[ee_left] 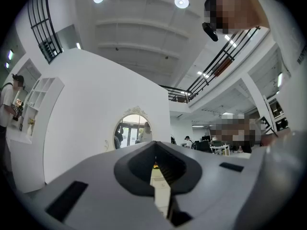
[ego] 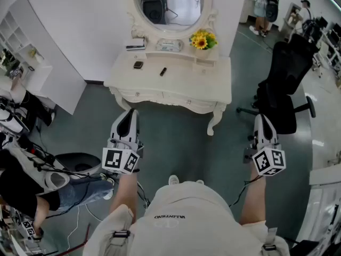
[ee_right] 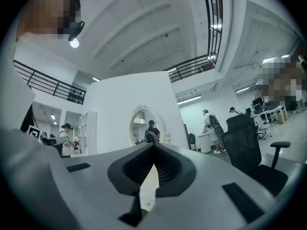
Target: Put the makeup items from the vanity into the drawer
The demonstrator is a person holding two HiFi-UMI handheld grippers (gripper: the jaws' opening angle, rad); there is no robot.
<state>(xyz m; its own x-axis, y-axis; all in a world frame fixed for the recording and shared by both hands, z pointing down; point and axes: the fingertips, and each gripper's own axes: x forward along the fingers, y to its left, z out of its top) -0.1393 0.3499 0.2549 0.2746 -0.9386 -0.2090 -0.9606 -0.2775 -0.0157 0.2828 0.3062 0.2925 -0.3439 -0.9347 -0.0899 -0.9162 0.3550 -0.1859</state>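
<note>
A white vanity [ego: 224,84] stands against the wall under an oval mirror [ego: 173,4], with a black office chair [ego: 290,73] to its right. Open grey floor [ego: 181,137] lies before its front edge. On top lie a dark compact [ego: 138,64] and a slim dark tube [ego: 163,71] — its long axis runs roughly front to back. The left gripper [ego: 129,115] and right gripper [ego: 263,119] hang well short of it — both claws pressed together, pinching nothing.

The left gripper [ego: 128,115] and right gripper [ego: 263,119] point forward, jaws together
</note>
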